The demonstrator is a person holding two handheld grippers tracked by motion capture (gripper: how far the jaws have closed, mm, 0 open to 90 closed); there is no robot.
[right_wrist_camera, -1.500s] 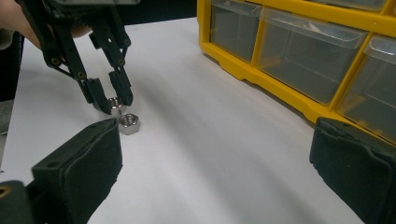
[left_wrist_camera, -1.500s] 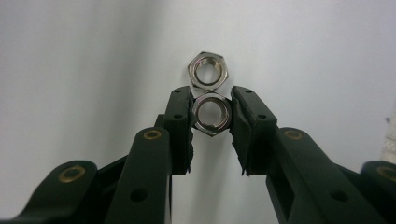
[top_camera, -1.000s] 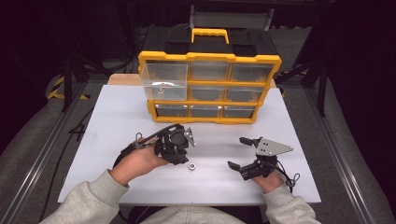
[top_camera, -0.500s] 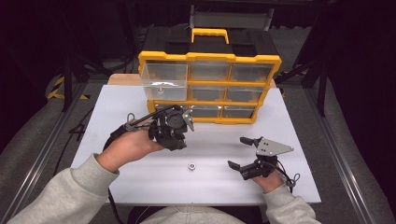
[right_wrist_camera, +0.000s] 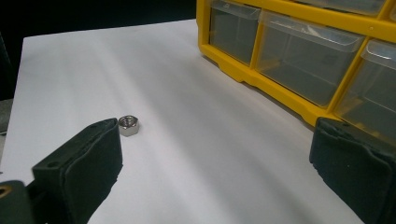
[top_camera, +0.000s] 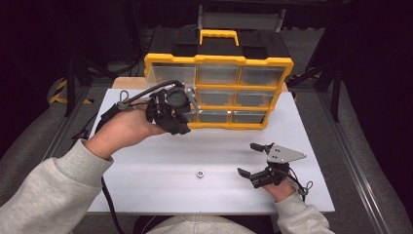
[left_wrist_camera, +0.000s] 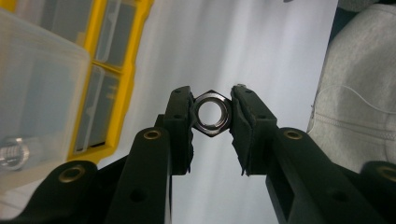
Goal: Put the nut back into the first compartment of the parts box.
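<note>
The left gripper was clamped on a steel hex nut, which was pinched across two opposite flats between the pads, with its bore facing the camera in the left gripper view. In the high view the same gripper was held raised in front of the left column of the yellow drawer organiser. A translucent drawer was seen close at the left of the left gripper view (whether it was pulled out could not be told from these pictures).

The right gripper was held low over the white table with its jaws standing wide apart and nothing between them. A second hex nut was left lying on the table to the left of that gripper, near the front edge.

The step in hand was judged to be the transfer of the held nut to a drawer. The following faults were considered possible:

- The nut could be rotated or squeezed out of the pads, because only two narrow flats were gripped.
- The nut could be released short of the drawer mouth and would then roll off the table.
- The drawer front could be struck by the jaws if the approach were made too low.
</note>
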